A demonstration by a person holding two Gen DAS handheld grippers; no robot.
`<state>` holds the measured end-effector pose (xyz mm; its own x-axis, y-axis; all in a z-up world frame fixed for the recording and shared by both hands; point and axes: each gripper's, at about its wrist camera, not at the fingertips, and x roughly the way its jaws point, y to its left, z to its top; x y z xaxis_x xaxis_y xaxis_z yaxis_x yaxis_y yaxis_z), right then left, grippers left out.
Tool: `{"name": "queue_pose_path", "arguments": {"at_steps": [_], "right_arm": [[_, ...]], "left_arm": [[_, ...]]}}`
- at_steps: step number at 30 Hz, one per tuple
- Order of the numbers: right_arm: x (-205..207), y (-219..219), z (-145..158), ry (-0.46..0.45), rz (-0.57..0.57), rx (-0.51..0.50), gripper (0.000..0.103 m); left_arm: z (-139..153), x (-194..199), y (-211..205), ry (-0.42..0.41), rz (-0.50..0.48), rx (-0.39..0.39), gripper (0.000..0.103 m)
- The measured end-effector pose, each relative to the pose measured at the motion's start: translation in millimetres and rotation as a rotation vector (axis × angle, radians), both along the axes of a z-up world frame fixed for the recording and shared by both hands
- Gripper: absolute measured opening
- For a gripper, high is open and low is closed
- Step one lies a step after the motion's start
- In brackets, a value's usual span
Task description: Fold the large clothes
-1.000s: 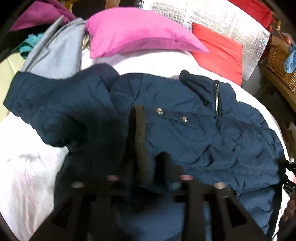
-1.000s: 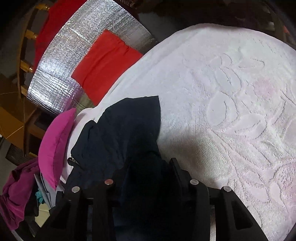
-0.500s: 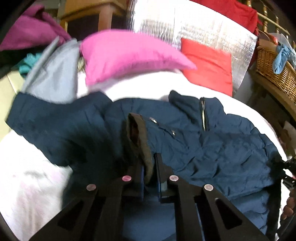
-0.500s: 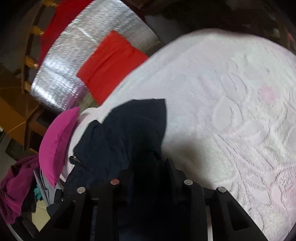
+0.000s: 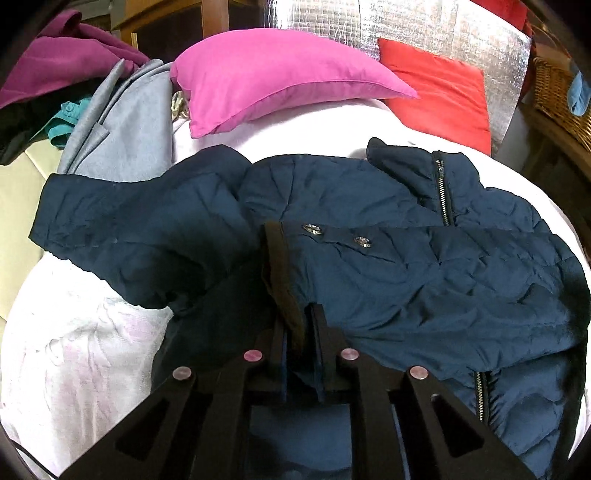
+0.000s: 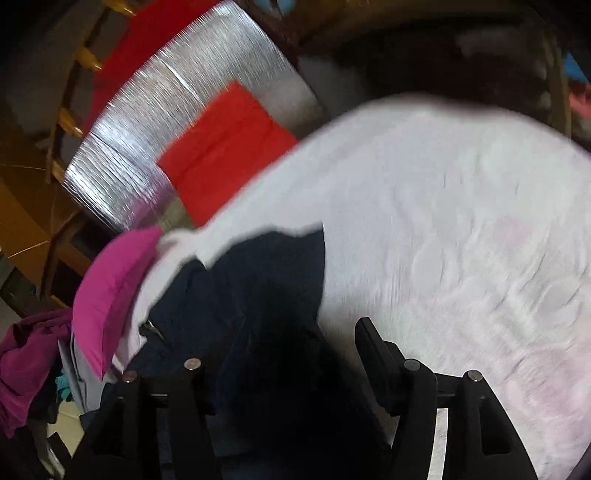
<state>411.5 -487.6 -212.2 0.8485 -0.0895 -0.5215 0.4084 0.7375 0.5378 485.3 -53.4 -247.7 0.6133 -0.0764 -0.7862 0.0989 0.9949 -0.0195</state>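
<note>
A navy quilted jacket (image 5: 406, 266) lies spread on the white bedspread (image 5: 92, 350), zip and collar at the far right. One sleeve is folded across its front, with two snaps near the brown-trimmed cuff (image 5: 280, 266). My left gripper (image 5: 298, 325) is shut on that cuff, the trim pinched between its fingers, though its jaws are opening slightly. In the blurred right wrist view the jacket (image 6: 258, 280) lies dark below my right gripper (image 6: 299, 332), whose jaws are opening wide. Its right finger (image 6: 369, 336) stands over the bedspread (image 6: 461, 240), and nothing is pinched.
A pink pillow (image 5: 280, 85) and a red cushion (image 5: 436, 96) lean against a silver foil mat (image 5: 424, 29) at the bed's head. A grey garment (image 5: 122, 129) and purple clothing (image 5: 66, 62) are heaped at the far left. A wicker basket (image 5: 557, 96) stands at the right.
My left gripper went from open around the cuff to shut on it. My right gripper's fingers spread apart off the jacket's edge and lifted a little.
</note>
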Motion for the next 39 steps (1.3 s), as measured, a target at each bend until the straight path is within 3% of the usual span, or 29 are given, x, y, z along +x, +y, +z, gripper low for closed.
{"name": "queue_pose_path", "arguments": {"at_steps": [2,3,4,6,9,11,16,21,24,26,29,31,35,39], "right_arm": [[-2,10,9,-0.041,0.043,-0.038,0.063],[1,19,11,-0.042,0.087,-0.059,0.058],[6,25,10,-0.031,0.120,-0.064,0.046],[19,36,3,0.026,0.180,-0.070,0.038],[43,38,-32,0.206,0.186,-0.035,0.038],[55,37,-48,0.259,0.193,0.004,0.035],[49,50,-27,0.204,0.212,-0.018,0.037],[50,84,-10,0.140,0.310,-0.066,0.037],[61,96,-24,0.218,0.352,-0.064,0.037],[66,102,-41,0.300,0.355,-0.082,0.038],[66,109,-37,0.302,0.345,-0.108,0.037],[62,113,-28,0.235,0.354,-0.065,0.037],[55,138,-14,0.147,0.389,-0.107,0.037],[65,157,-26,0.186,0.451,-0.078,0.037]], "left_arm": [[-1,0,1,0.007,-0.003,-0.001,0.015],[-2,0,0,0.010,-0.005,0.001,0.015],[-3,0,0,0.012,-0.010,0.008,0.015],[-4,-2,-2,0.011,-0.019,0.026,0.015],[-7,-3,-5,0.015,-0.038,0.055,0.015],[-8,-4,-5,0.021,-0.046,0.057,0.016],[-1,-6,2,0.032,-0.054,0.011,0.016],[20,-17,8,-0.027,-0.063,-0.058,0.020],[19,-21,2,-0.036,-0.083,-0.036,0.032],[6,-19,-7,-0.001,-0.084,0.031,0.034],[-10,-14,-12,0.054,-0.087,0.099,0.036],[-6,-13,-10,0.053,-0.084,0.076,0.036],[7,-18,-1,0.021,-0.072,0.009,0.036],[19,-25,-1,-0.038,-0.083,-0.015,0.037]]}}
